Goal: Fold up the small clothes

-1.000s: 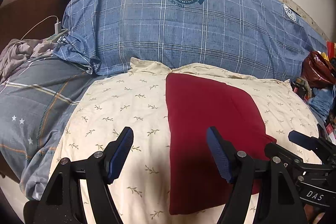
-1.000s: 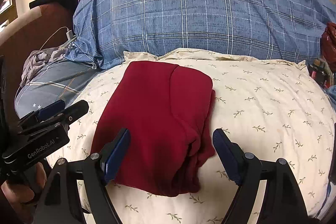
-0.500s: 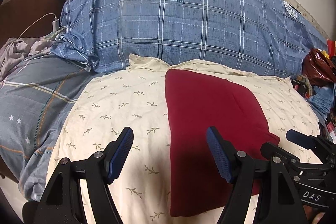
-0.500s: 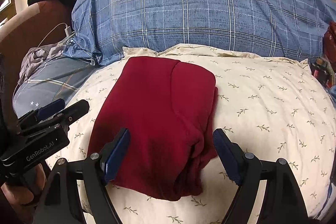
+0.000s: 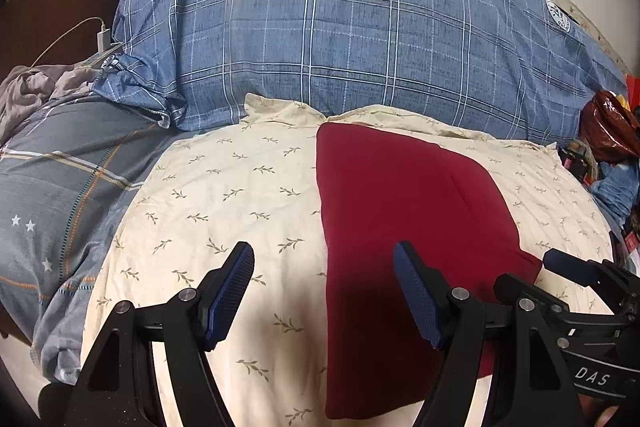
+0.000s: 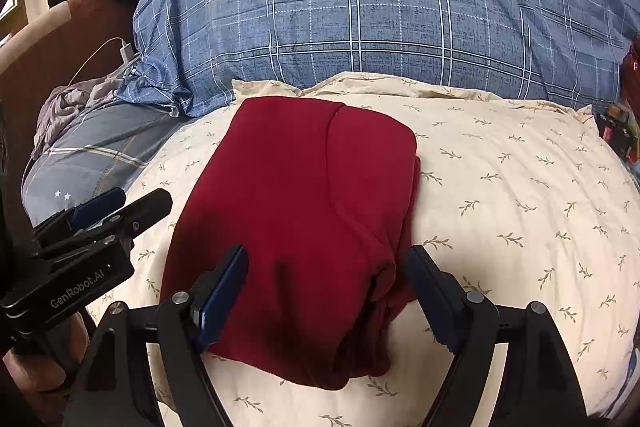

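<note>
A dark red garment (image 5: 400,227) lies folded into a rough rectangle on a cream leaf-print pillow (image 5: 224,195). It also shows in the right wrist view (image 6: 304,211), on the same pillow (image 6: 520,195). My left gripper (image 5: 324,291) is open and empty, above the pillow at the garment's left edge. My right gripper (image 6: 326,291) is open and empty, its jaws straddling the garment's near right part, above it. The right gripper shows at the right edge of the left wrist view (image 5: 580,275); the left one shows at the left of the right wrist view (image 6: 100,223).
A large blue plaid duvet (image 5: 360,47) is piled behind the pillow. A grey striped quilt (image 5: 60,195) lies to the left, with a white charger and cable (image 5: 102,37) beyond it. Red bags and clutter (image 5: 608,123) sit at the far right.
Both grippers have drawn slightly back and up from the garment; the scene has slid a little in both views. The garment has not moved and both jaws stay open.
</note>
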